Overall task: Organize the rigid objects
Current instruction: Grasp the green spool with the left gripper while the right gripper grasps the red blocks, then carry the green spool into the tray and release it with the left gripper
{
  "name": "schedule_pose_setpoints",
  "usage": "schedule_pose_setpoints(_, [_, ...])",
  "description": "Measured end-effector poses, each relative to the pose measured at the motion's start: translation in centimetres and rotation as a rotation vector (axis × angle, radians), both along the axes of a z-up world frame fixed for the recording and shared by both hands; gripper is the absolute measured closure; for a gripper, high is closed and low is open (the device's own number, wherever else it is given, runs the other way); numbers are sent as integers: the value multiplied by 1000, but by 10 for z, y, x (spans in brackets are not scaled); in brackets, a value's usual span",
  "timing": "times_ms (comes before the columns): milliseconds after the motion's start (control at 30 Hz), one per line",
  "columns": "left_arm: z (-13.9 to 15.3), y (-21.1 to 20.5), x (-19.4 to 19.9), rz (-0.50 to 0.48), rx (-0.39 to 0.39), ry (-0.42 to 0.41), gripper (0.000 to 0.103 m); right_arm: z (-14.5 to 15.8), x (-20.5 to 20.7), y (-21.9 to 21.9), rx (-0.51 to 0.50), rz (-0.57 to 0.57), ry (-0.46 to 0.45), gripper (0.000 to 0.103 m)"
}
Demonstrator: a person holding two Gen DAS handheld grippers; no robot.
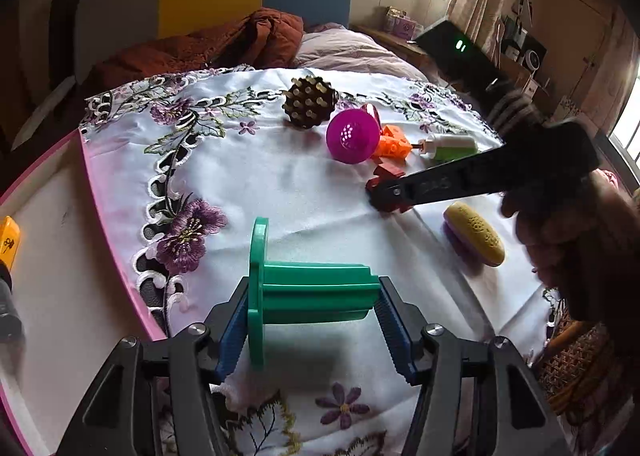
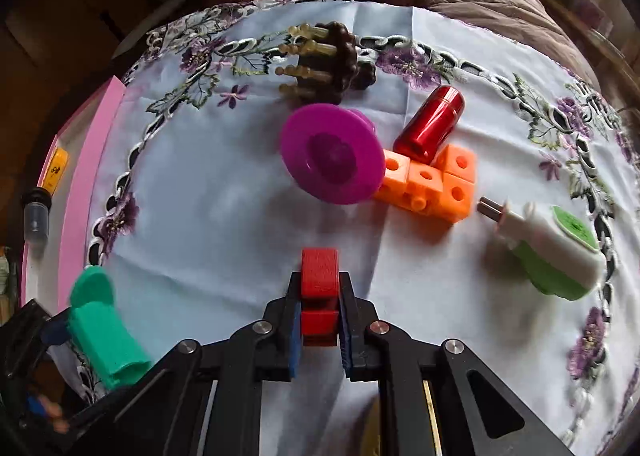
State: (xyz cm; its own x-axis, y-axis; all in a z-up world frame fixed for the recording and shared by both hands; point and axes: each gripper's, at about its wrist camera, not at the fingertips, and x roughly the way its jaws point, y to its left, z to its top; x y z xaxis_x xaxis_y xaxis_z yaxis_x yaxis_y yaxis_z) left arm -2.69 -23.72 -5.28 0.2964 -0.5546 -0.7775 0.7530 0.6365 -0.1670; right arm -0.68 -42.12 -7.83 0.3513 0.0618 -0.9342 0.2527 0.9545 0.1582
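Red block (image 2: 319, 288) clamped in right gripper (image 2: 320, 320), open cloth (image 2: 208, 192) ahead

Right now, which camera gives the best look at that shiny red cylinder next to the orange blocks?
The right wrist view. There the red cylinder lies in plain sight, leaning on the orange blocks behind the magenta disc. In the left wrist view only a sliver of it seems to peek over the disc, too little to tell.
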Motion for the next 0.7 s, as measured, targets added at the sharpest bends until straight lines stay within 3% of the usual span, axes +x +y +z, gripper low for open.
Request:
schedule_pose_setpoints(233, [12,12,-2,24,-42,18,43,-5,-5,-6,51,1,-18,87])
schedule_pose_setpoints(467, [31,38,14,116,-116,50,43,2,-7,9,-71,74,-26,87])
schedule_pose_setpoints(700, [44,64,28,244,-91,-24,42,2,-5,14,-124,107,-33,87])
